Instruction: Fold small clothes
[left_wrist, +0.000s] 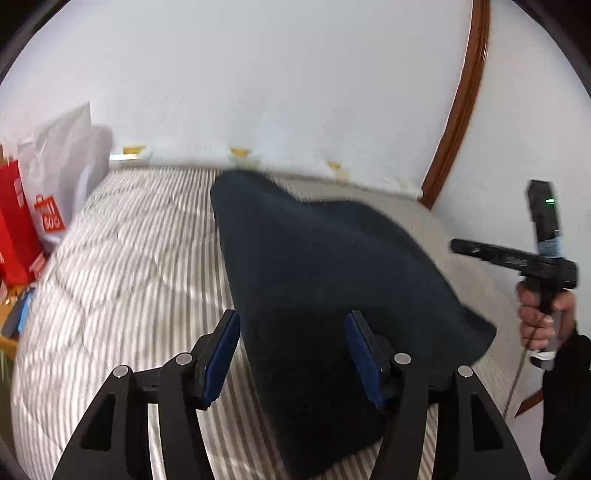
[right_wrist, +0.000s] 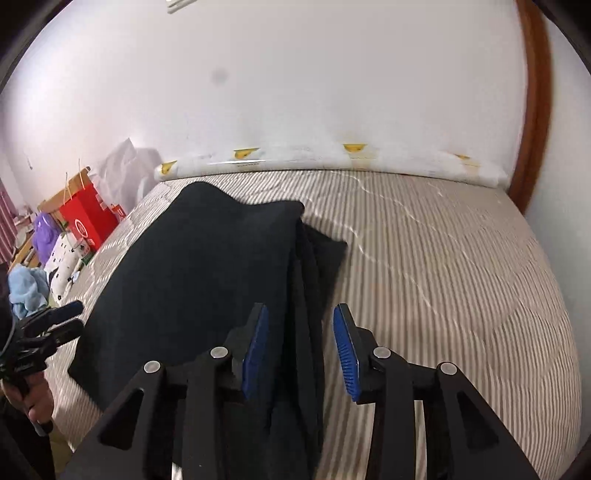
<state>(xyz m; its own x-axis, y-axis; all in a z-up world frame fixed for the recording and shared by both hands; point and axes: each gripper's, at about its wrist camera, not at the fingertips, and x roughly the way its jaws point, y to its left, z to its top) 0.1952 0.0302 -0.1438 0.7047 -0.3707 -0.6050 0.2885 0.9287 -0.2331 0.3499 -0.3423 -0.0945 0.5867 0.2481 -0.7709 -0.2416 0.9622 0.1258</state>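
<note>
Dark garment (right_wrist: 207, 266) lies folded on striped mattress (right_wrist: 443, 258). Left gripper (left_wrist: 291, 325) and right gripper (right_wrist: 300, 321) both parted, gripping nothing.

A: How does the left gripper (left_wrist: 291, 354) stand?

B: Its jaws are parted, and the blue pads (left_wrist: 218, 363) press on nothing. It points forward and downward.

A: And the right gripper (right_wrist: 301, 350)?

B: Also parted, though narrower than the left, its ribbed blue pads (right_wrist: 345, 354) clear on both sides. It tilts steeply downward.

A: Can either be seen from the other's camera?

B: Yes. From the left wrist view, the right hand (left_wrist: 543, 314) wraps its fingers around the black handle off to the right, a dark sleeve (left_wrist: 565, 398) below it. From the right wrist view, the left hand (right_wrist: 35, 398) grips its handle at the far left.
</note>
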